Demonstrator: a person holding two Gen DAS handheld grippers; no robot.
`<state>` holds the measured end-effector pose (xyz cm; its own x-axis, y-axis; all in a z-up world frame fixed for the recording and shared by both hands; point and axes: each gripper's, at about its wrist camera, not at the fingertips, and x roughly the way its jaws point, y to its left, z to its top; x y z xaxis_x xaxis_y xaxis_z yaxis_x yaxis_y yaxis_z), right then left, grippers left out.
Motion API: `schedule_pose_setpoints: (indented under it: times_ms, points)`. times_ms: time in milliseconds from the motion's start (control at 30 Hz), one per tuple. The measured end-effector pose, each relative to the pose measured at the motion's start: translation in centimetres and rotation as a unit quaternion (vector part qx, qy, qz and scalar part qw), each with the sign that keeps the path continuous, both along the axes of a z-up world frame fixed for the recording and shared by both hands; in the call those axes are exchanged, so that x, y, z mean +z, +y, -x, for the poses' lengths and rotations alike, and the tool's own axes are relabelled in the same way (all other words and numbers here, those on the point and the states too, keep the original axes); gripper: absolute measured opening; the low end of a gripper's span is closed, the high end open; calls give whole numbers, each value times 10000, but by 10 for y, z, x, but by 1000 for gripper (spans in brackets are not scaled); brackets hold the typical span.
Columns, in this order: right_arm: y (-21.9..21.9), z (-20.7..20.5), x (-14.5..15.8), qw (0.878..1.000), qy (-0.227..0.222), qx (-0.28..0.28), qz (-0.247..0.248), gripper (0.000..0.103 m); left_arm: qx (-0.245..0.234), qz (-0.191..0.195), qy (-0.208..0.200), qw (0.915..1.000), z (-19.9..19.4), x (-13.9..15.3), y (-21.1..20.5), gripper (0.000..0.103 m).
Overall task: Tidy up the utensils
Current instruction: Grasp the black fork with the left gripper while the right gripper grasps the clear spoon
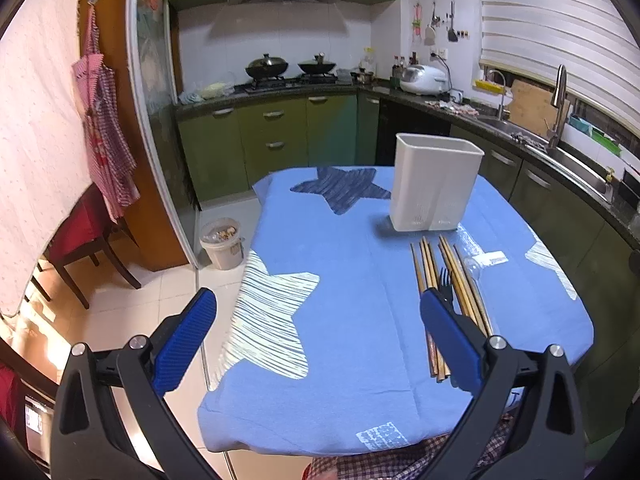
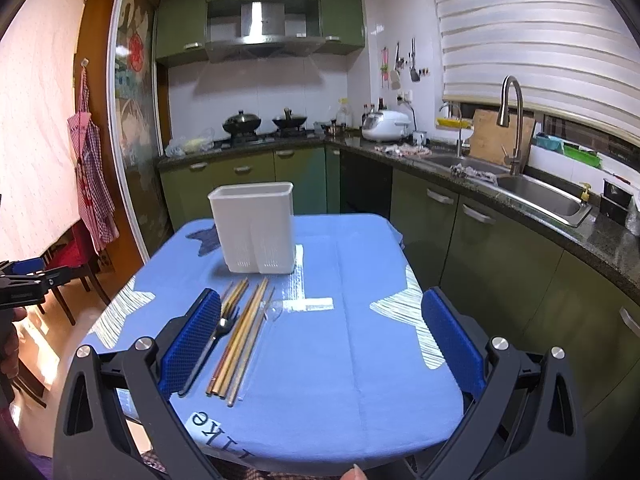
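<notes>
Utensils are what I'm sorting, and none of them has gone anywhere yet as far as I can judge: the chopsticks (image 2: pixel 244 332), the dark fork (image 2: pixel 208 350) and what looks like a clear plastic spoon (image 2: pixel 274 312) all lie side by side on the blue tablecloth (image 2: pixel 352 360), just in front of the white holder (image 2: pixel 254 228). From my right wrist view the holder stands upright at about 11 o'clock, and its mouth shows nothing sticking out, though I can't see down inside it. The utensils lie at roughly 9 to 10 o'clock of that view's centre, handles toward me, with the fork partly hidden behind my left-hand fingertip. My right gripper (image 2: pixel 320 344) has its fingers spread wide and holds nothing; it hovers above the cloth, with the bundle at its left edge rather than between the pads. My left gripper (image 1: pixel 318 340) is likewise wide open and empty, and in its view the chopsticks (image 1: pixel 452 280) and fork (image 1: pixel 446 284) sit at 3 o'clock, partly behind its right finger, with the holder (image 1: pixel 434 184) at 1 o'clock beyond them. So I reckon the whole job is left: every piece must be picked up and dropped into the holder's compartments.
</notes>
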<state>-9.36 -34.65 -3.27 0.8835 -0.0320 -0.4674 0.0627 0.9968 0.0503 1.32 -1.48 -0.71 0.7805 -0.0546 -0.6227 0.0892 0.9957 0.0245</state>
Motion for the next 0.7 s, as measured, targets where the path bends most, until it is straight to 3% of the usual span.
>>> schedule_pose_setpoints:
  times_ms: [267,400,567,633,700]
  points:
    - [-24,-72,-21,9962,861,61,-62,99,-538,8,618,9966,-41,-17,-35,97]
    - [-25,-98,-25,9941,1051,274,3,99,-752,-155,940,9926,-68,-33,-64,97]
    - [-24,-123,-36,9888,1419,455,42,99,-915,-10,1518,9842,-103,-56,-88,96]
    - [-30,-135,-40,9856,1597,553,-90,99,-997,37,1780,9790,-114,-66,-98,80]
    - [-36,-144,-44,9820,1800,537,-208,99,-1084,31,2117,9713,-122,-77,-108,73]
